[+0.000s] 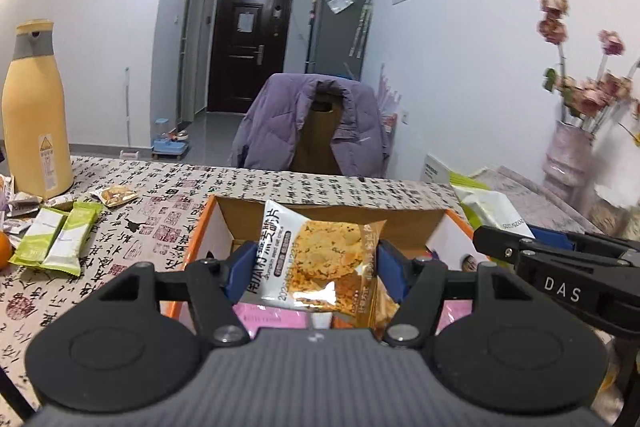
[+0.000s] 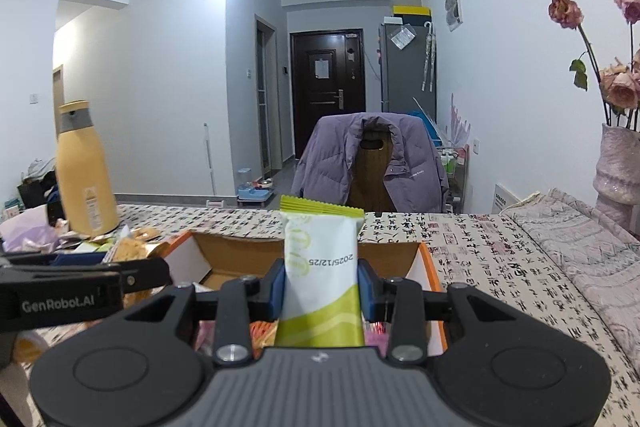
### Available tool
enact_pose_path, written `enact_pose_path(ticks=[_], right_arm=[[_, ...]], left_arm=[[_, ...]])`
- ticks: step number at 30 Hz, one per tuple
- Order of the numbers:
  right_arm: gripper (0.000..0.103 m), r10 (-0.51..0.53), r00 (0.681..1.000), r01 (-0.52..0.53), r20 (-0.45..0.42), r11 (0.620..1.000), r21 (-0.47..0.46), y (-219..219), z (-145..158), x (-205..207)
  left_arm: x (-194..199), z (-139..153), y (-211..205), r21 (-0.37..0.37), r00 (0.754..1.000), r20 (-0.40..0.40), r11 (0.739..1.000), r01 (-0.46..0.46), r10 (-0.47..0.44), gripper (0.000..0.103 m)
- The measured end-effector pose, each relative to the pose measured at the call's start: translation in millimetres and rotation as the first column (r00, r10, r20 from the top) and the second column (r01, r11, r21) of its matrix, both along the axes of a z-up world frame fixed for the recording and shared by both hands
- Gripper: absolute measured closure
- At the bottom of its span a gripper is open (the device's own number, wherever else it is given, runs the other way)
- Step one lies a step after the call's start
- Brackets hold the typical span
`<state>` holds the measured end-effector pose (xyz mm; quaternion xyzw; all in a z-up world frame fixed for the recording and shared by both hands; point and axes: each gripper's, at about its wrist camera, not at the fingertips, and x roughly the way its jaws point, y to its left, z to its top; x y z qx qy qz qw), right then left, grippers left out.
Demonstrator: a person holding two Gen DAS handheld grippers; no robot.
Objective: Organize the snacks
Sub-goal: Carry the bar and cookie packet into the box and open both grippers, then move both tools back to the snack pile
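The green-and-white bar (image 2: 320, 267) reads "2025/12/25" upside down and stands with its long axis upright, crimped end on top, pinched in the right gripper (image 2: 320, 287) jaws over the orange box (image 2: 434, 267). The left gripper (image 1: 312, 267) jaws clamp the oat crisp packet (image 1: 320, 259), which has Chinese print running up its side and also stands on end above the box. The right view shows "GenRobot.AI" on the other gripper; the left view shows "DAS", plus two more green bars (image 1: 56, 239) lying on the tabletop (image 1: 160, 227) near the yellow bottle (image 1: 36, 107).
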<state>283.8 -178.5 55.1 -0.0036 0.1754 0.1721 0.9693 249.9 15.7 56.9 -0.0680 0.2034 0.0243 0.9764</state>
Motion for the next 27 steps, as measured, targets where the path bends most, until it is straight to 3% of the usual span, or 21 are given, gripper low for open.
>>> enact_pose_path(ticks=[11, 13, 14, 15, 16, 17, 18, 27], right_arm=[[0.065, -0.049, 0.995, 0.050, -0.091, 0.999, 0.011, 5, -45, 63], [0.062, -0.052, 0.992, 0.055, -0.117, 0.998, 0.022, 1, -49, 67], [0.053, -0.055, 0.990, 0.059, -0.130, 0.998, 0.026, -1, -51, 68], [0.034, -0.056, 0.988, 0.062, -0.143, 0.998, 0.034, -3, -53, 68], [0.024, -0.056, 0.987, 0.063, -0.149, 0.997, 0.045, -5, -53, 68], [0.007, -0.060, 0.987, 0.069, -0.148, 0.996, 0.058, -8, -53, 67], [0.000, -0.066, 0.988, 0.076, -0.143, 0.995, 0.066, -10, -53, 66], [0.000, -0.091, 0.990, 0.101, -0.112, 0.991, 0.089, -18, -45, 64]], left_arm=[[40, -45, 11, 0.044, 0.998, -0.038, 0.998, -0.039, 0.041, 0.038], [39, -47, 13, 0.037, 0.999, -0.035, 0.999, -0.035, 0.036, 0.027], [37, -47, 15, 0.033, 0.999, -0.029, 0.999, -0.042, 0.043, 0.023], [35, -47, 17, 0.026, 0.999, -0.019, 0.999, -0.046, 0.046, 0.015], [34, -46, 18, 0.021, 0.999, -0.013, 0.999, -0.049, 0.049, 0.005], [32, -45, 19, 0.017, 0.998, -0.004, 0.998, -0.057, 0.057, 0.000], [31, -44, 19, 0.014, 0.998, 0.006, 0.997, -0.069, 0.069, 0.000], [34, -42, 22, -0.009, 0.994, -0.022, 0.995, -0.103, 0.103, 0.000]])
